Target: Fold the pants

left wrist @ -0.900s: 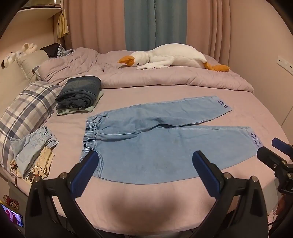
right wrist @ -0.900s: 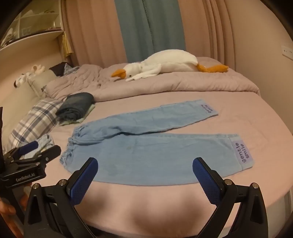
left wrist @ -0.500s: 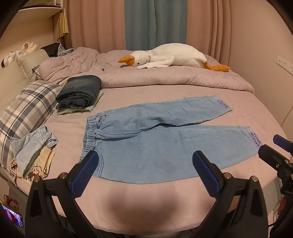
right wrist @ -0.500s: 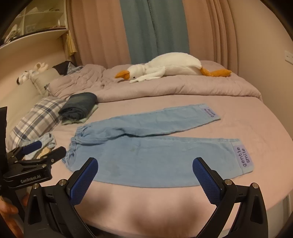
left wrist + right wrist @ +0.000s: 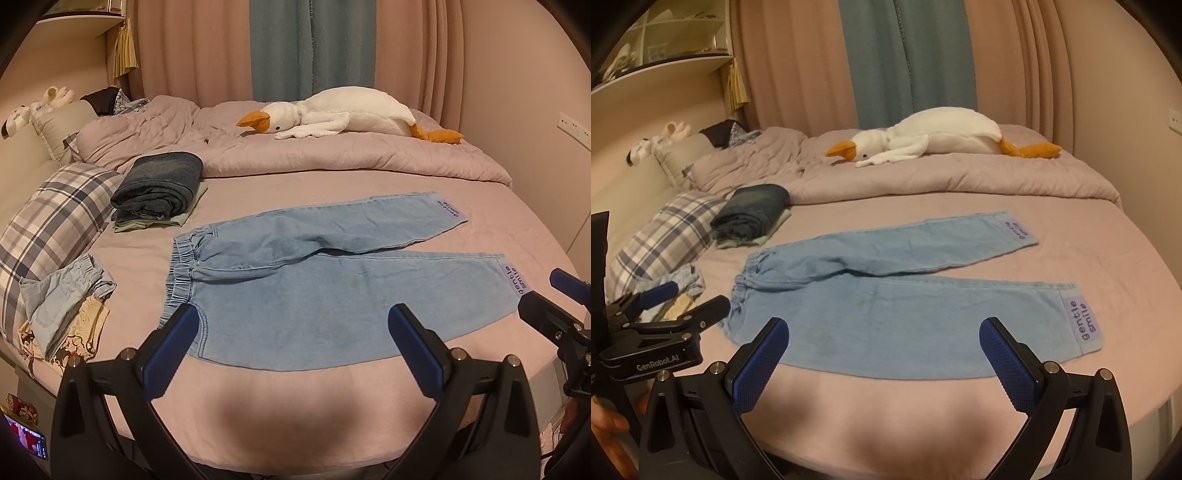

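Note:
Light blue denim pants (image 5: 317, 280) lie flat on the pink bed, waistband to the left, both legs spread to the right, each cuff with a purple label. They also show in the right wrist view (image 5: 905, 295). My left gripper (image 5: 291, 332) is open and empty, held above the near edge of the pants by the waistband. My right gripper (image 5: 884, 343) is open and empty above the near leg. The left gripper also shows at the left in the right wrist view (image 5: 687, 301), and the right gripper shows at the right edge in the left wrist view (image 5: 546, 295).
A stack of folded dark jeans (image 5: 159, 190) sits at the back left beside a plaid pillow (image 5: 48, 229). Small folded clothes (image 5: 62, 299) lie at the left edge. A goose plush (image 5: 343, 118) rests on the rumpled duvet (image 5: 295, 155) behind.
Both grippers have lifted and shifted slightly, so the pants sit a little higher and farther in the views. The pants have not moved. Both grippers stay open.

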A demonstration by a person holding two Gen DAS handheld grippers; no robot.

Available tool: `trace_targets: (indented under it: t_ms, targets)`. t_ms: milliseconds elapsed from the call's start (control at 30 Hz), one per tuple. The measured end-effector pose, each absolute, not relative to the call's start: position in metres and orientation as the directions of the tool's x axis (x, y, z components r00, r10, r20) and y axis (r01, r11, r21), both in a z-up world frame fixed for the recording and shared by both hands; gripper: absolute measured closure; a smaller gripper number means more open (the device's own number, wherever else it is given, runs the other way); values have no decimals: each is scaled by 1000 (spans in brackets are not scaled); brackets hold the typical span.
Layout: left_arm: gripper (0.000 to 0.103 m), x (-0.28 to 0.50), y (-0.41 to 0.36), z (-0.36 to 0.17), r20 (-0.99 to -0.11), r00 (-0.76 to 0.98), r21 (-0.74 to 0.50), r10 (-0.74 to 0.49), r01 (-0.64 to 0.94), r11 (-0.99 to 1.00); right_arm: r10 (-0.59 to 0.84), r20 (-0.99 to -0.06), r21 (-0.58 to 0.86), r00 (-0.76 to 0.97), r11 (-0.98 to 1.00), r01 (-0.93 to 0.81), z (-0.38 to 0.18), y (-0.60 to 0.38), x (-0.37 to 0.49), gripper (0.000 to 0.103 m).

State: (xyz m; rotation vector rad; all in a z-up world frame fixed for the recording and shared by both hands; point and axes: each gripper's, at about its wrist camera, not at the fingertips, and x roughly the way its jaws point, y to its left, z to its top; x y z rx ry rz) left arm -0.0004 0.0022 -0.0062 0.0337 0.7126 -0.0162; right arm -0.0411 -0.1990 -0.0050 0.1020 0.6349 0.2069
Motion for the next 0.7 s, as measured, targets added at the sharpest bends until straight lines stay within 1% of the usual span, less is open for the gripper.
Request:
trace_targets:
  t_ms: [700]
  targets:
    - [1, -2, 0, -5, -660, 751, 20, -7, 26, 999, 224, -576, 158, 786, 974, -161, -6, -198, -42, 1]
